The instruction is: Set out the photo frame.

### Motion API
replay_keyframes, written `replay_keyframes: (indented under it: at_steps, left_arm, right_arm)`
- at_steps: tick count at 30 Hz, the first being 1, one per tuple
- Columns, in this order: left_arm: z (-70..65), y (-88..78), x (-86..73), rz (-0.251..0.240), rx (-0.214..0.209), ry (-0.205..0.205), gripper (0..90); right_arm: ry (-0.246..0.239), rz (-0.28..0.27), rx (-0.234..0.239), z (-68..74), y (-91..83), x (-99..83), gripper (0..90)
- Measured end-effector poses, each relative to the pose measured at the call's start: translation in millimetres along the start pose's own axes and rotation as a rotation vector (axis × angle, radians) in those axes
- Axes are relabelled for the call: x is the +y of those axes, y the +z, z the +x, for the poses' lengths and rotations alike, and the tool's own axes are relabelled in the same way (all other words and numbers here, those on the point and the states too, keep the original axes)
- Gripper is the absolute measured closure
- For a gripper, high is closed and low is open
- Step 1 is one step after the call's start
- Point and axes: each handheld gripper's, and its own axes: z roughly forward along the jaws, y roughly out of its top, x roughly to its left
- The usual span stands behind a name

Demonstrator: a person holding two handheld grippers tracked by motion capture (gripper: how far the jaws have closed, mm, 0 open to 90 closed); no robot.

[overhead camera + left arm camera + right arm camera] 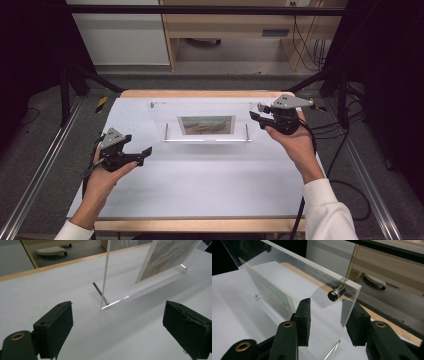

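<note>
A lab recording bay: a white worktop (pixel 200 185) edged in wood stands inside a black metal frame (pixel 200 9), with black cables (pixel 307 42) trailing at two o'clock and plain wooden cabinets (pixel 235 25) at twelve o'clock.

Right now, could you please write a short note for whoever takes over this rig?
Right claw: its jaws straddle the right edge of the clear acrylic photo frame, near the upper corner below the metal standoff bolt; whether the pads actually press on the panel cannot be told.
Left claw: open, holding nothing, low over the white table, aimed at the frame's lower left corner and its metal foot pin.
Frame: stands upright on its pins, landscape picture inside.
Done: right side is bracketed.
Left: probably bring the left claw onto the left edge, then handle the frame with both.
</note>
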Motion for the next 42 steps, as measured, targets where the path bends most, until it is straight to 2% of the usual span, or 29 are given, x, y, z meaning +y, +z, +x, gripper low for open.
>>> replay_keyframes:
  at_steps: [4,7,16,20,25,28,36,42]
  left_arm:
    - [4.4,2.8,-12.9,0.046,0.039,0.036,9.2]
    - [7.8,1.4,-18.9,0.047,0.045,0.019,9.2]
    - [14.9,-6.3,-34.5,0.082,0.087,0.035,9.2]
    - [16.9,-10.3,-40.8,0.088,0.095,0.038,9.2]
    - [20.6,-15.4,-48.5,0.093,0.099,0.024,9.0]
    - [21.3,-17.4,-50.3,0.094,0.107,0.018,9.1]
    - [20.0,-14.8,-53.0,0.107,0.103,0.04,9.1]
    - [22.6,-15.2,-54.1,0.112,0.11,0.032,9.1]
  right_arm:
    - [0.004,0.007,0.003,-2.3,2.0,2.0,58.9]
    - [0.007,0.012,0.001,-3.8,3.3,3.4,58.8]
    - [0.038,0.008,-0.009,-9.6,10.3,6.4,58.4]
    - [0.055,0.001,-0.012,-13.1,14.0,7.2,58.5]
    - [0.07,0.001,-0.014,-17.2,18.5,8.9,58.4]
    - [0.081,0.003,-0.014,-19.8,21.5,10.3,58.3]
    - [0.097,0.009,-0.023,-23.0,26.0,12.4,58.0]
    - [0.099,0.014,-0.023,-26.8,30.2,13.9,58.0]
